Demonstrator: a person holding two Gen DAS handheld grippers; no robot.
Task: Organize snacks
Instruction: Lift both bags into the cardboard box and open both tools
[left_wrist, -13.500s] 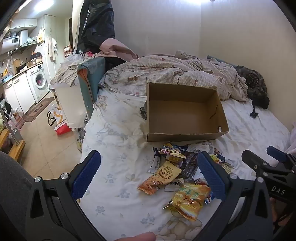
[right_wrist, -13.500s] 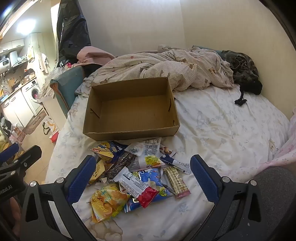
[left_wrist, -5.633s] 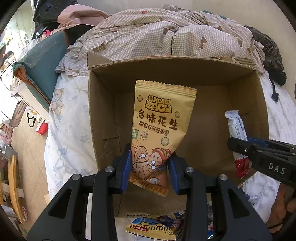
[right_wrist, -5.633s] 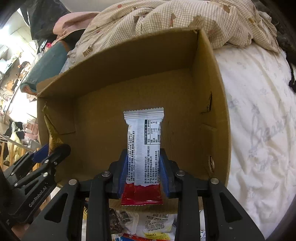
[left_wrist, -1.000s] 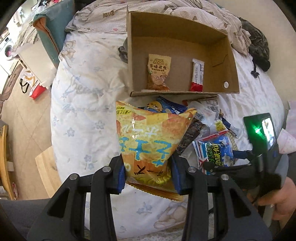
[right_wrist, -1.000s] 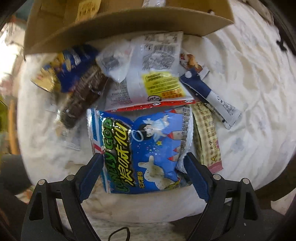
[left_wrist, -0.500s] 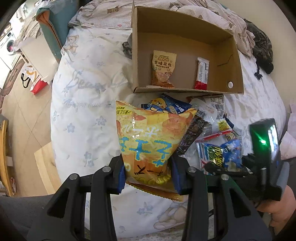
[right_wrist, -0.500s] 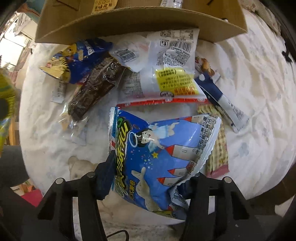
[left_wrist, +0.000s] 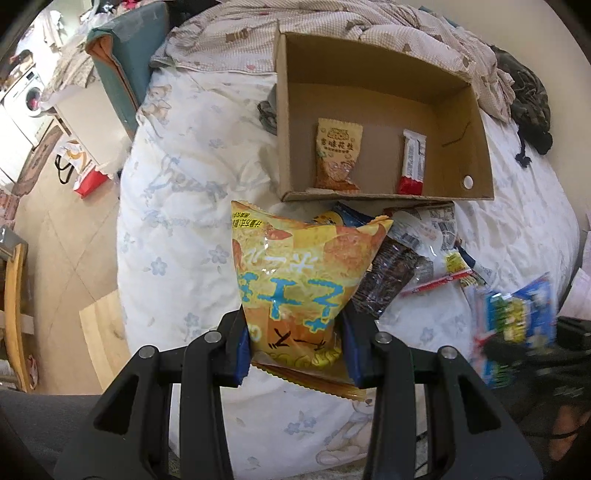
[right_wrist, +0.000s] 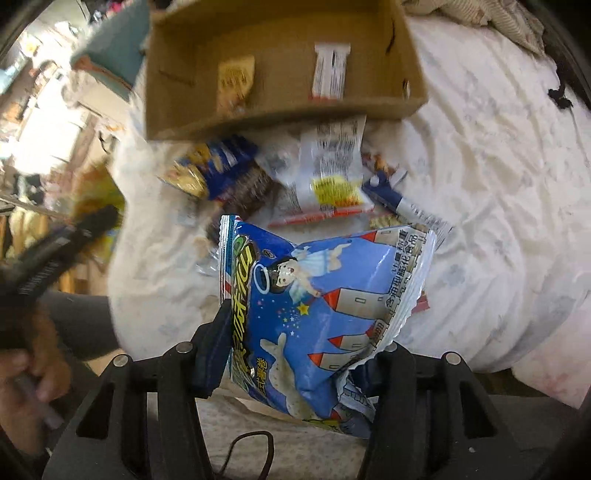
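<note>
While both claws carry a bag apiece above the bed (left_wrist: 177, 229), the stock stands as follows.

Item 1: left claw (left_wrist: 295, 350), clamped on the lower end of a yellow-orange chip bag (left_wrist: 299, 280), held upright at 6 o'clock of the left view. No change against half a second ago: same grip, same bag, only drawn a little farther from the box.

Item 2: right claw (right_wrist: 295, 362), closed on a blue puffed-snack bag (right_wrist: 321, 314) with a cartoon angel print. A second ago this bag lay flat on the sheet between wide fingers; half a second ago the fingers had pinched it; now it hangs clear of the pile and the view is blurred, so the lift is under way.

Item 3: cardboard box (left_wrist: 476, 147), at 12 o'clock, on the bed. Contents: one peanut packet (left_wrist: 338, 155) left of centre, one white-and-red bar (left_wrist: 413, 162) to its right, well apart.

Item 4: loose pile just before the box's near wall: dark brown packet (left_wrist: 391, 280), clear white wrappers (left_wrist: 424, 229), blue-and-yellow packet (right_wrist: 210, 166), navy stick sachet (right_wrist: 391, 199).

Judgement: the second pair is picked and the carry to the box comes next; the task is early, with much of the pile unsorted.
</note>
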